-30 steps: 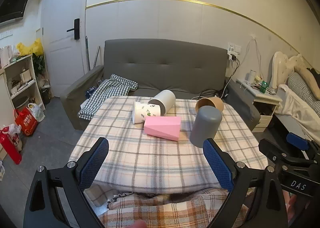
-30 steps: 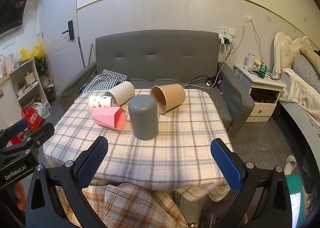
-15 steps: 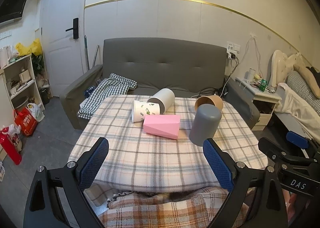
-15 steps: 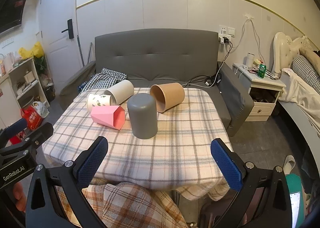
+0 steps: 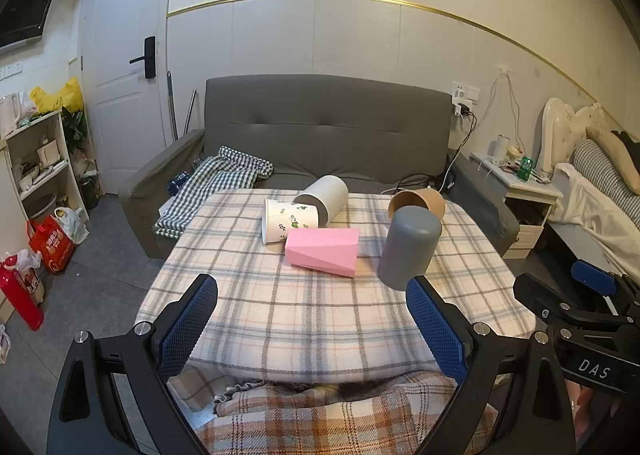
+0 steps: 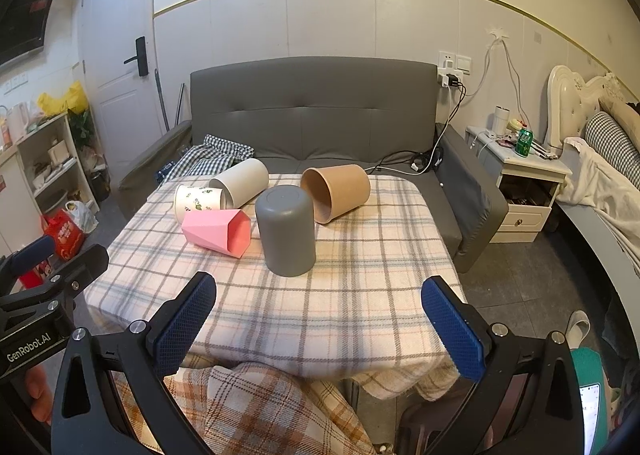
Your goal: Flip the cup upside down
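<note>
Both grippers, left (image 5: 312, 325) and right (image 6: 318, 325), wide apart and empty, short of the table (image 6: 360, 295); grey cup (image 6: 286, 229) already inverted mid-table, so probably choosing among sideways cups next.

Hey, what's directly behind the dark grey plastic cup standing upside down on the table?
Behind the grey cup lies a brown paper cup on its side, mouth toward the camera. The grey cup hides part of its rim; its far base is unseen.

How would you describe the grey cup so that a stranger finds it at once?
Look at the checked table before the grey sofa. Among five cups, the grey cup is nearest the front. It alone stands upside down; the others lie sideways.
</note>
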Motion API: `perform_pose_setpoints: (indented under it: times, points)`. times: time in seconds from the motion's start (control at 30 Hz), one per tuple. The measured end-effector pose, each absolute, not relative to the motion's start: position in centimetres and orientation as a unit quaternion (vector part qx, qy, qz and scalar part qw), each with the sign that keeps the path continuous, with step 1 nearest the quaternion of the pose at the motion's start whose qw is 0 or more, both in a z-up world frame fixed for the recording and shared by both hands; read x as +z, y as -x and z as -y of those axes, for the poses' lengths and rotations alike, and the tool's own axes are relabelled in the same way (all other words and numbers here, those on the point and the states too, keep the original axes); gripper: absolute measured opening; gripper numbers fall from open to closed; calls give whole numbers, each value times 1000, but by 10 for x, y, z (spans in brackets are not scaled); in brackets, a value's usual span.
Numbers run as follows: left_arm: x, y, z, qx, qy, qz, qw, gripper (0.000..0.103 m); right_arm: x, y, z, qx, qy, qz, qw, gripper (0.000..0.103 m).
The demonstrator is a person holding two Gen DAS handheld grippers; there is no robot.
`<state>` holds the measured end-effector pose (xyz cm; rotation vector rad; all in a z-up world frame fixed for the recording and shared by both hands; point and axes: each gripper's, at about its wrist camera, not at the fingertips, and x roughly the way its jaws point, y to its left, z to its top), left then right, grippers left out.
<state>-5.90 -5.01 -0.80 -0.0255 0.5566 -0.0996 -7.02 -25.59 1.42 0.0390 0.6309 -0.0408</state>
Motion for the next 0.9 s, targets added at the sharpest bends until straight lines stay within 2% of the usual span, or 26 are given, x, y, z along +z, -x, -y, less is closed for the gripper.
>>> perform_pose_setpoints:
  times: [0.9]
  points:
    - [-10, 60, 51, -50, 12, -277, 960, 98, 12, 69, 255, -16, -15, -314, 949, 103]
